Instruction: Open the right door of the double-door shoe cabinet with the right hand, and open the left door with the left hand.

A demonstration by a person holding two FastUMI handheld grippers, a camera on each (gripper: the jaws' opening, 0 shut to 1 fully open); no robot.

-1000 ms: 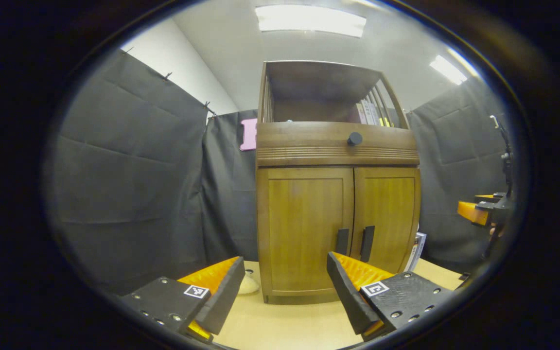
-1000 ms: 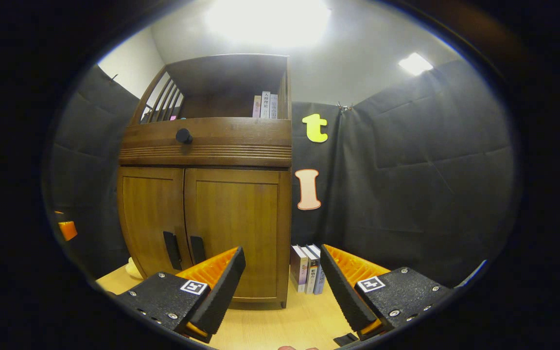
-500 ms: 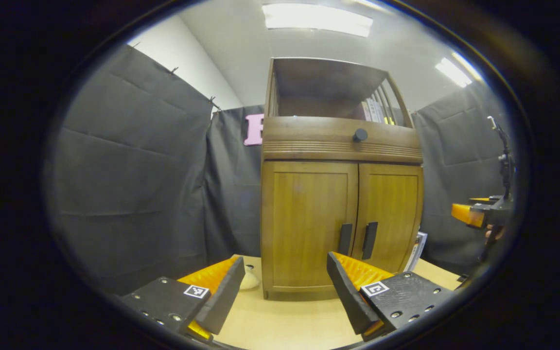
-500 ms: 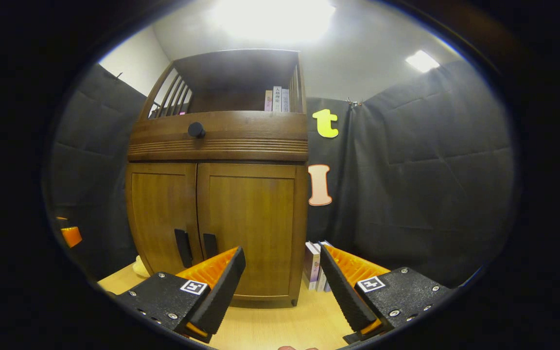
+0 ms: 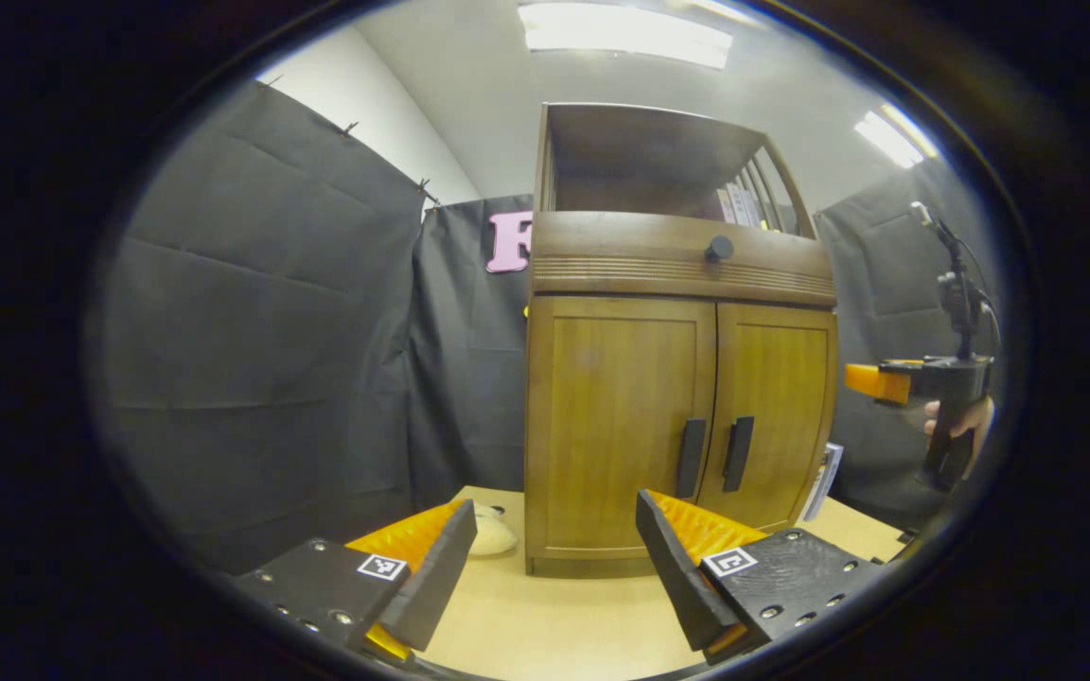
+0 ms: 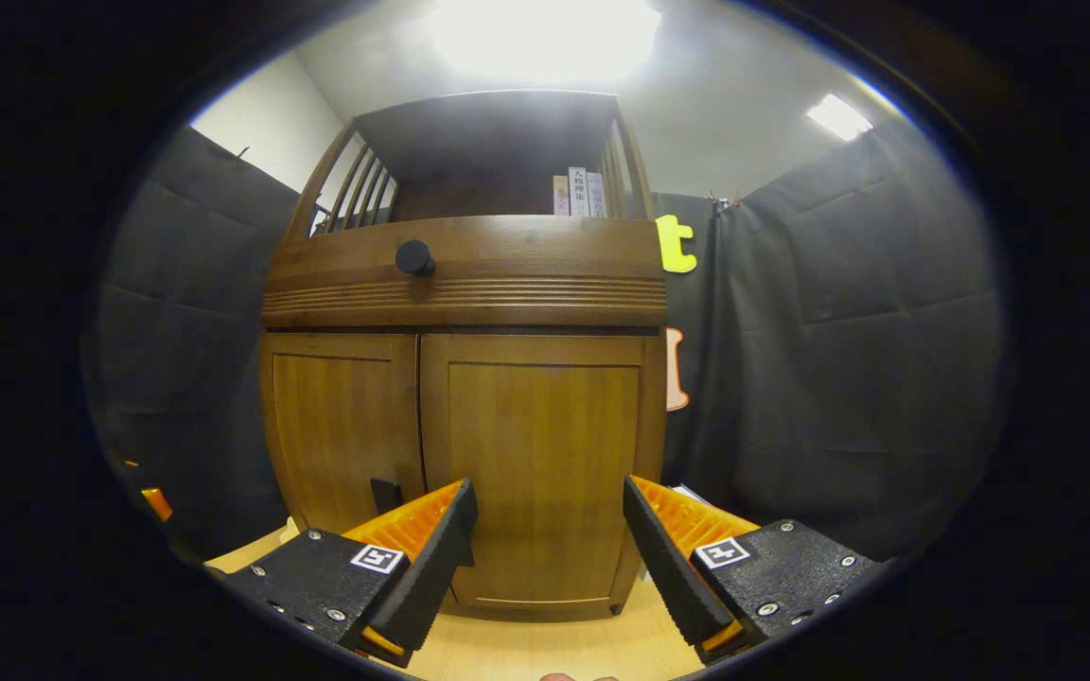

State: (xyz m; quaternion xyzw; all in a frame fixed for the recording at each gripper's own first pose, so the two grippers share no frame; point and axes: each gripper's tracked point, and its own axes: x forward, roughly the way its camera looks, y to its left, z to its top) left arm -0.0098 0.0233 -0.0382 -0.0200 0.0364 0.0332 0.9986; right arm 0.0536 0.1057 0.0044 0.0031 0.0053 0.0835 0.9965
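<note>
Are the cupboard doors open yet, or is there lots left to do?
Nothing is open yet. The right door and left door of the shoe cabinet both sit shut. In hand: the right gripper is open, facing the right door without touching its handle. The left gripper is open, farther back. Both doors remain.

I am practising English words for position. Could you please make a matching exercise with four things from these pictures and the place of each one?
Things:
1. round knob
2. books
3. left door handle
4. pale object

Places:
A. on the open top shelf
B. on the table by the cabinet's left side
C. on the band above the doors
D. beside the seam between the doors

Pairs: 1-C, 2-A, 3-D, 4-B
</note>
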